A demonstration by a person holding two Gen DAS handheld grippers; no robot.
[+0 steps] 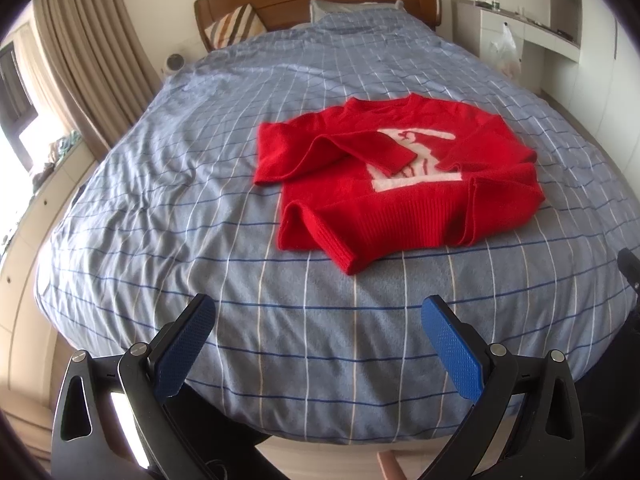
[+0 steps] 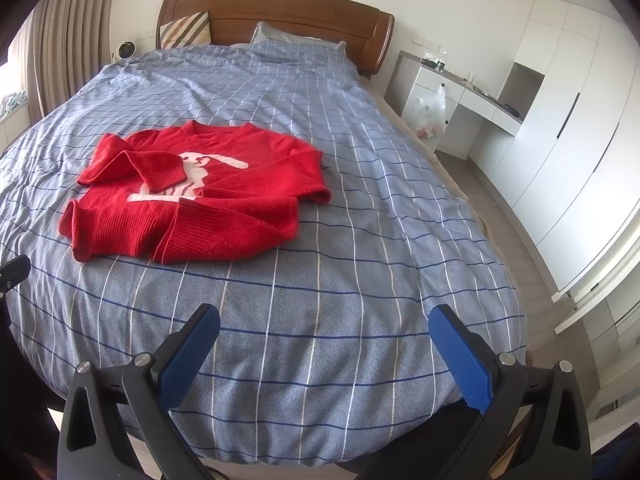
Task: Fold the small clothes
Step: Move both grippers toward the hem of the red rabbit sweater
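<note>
A small red knit sweater (image 1: 400, 184) with a white animal figure on its chest lies on the blue checked bed cover (image 1: 224, 208), front side up, collar toward the headboard. Both sleeves are folded in across the body. The right wrist view shows the sweater (image 2: 200, 204) left of centre. My left gripper (image 1: 318, 308) hangs open above the foot of the bed, well short of the sweater's hem, nothing between its blue pads. My right gripper (image 2: 324, 318) is open too, near the foot edge, to the right of the sweater and apart from it.
A wooden headboard (image 2: 280, 12) with a striped cushion (image 2: 186, 30) and a pillow stands at the far end. Curtains (image 1: 76, 60) hang on the left. White cabinets (image 2: 568, 120) and a desk with a plastic bag (image 2: 430, 114) line the right wall.
</note>
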